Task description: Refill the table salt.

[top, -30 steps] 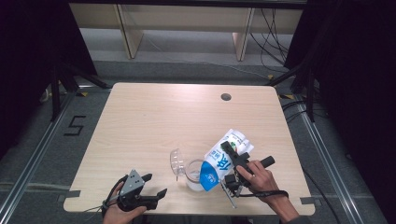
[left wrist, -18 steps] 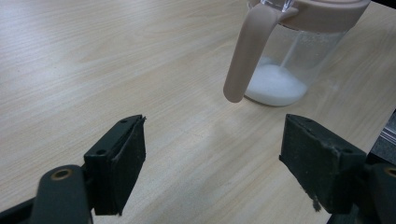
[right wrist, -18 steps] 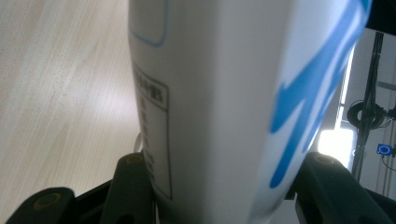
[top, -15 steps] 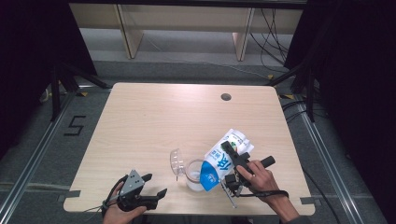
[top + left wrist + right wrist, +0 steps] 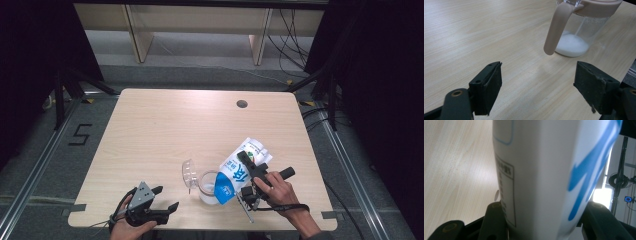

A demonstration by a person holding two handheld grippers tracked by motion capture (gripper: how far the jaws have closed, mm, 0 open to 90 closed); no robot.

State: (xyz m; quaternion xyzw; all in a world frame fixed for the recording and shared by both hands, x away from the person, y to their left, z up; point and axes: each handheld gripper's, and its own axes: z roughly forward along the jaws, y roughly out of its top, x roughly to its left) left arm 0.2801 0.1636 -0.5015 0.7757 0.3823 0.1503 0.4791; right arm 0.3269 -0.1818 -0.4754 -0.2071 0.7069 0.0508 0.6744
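1. My right gripper [image 5: 248,172] has its 2 fingers [image 5: 495,222] clamped on the sides of a white and blue milk carton [image 5: 241,171], about half closed around it.
2. I hold the carton tipped over, its lower end above the mouth of a clear jug [image 5: 207,186], its other end raised up and away to the right in the high view.
3. In the right gripper view the carton's white side [image 5: 541,170] with its blue marks rises between my fingers.
4. The jug stands upright on the table [image 5: 200,125], near the front edge, just left of my right hand [image 5: 277,192].
5. It has a pale pink rim and handle [image 5: 555,27], and a shallow layer of white [image 5: 572,45] lies at its bottom.
6. Its flip lid [image 5: 189,172] stands open on the jug's left.
7. My left gripper [image 5: 162,200] sits low at the table's front left, near the jug but apart from it.
8. Its fingers [image 5: 490,87] are spread wide and hold nothing; bare wood shows between them.
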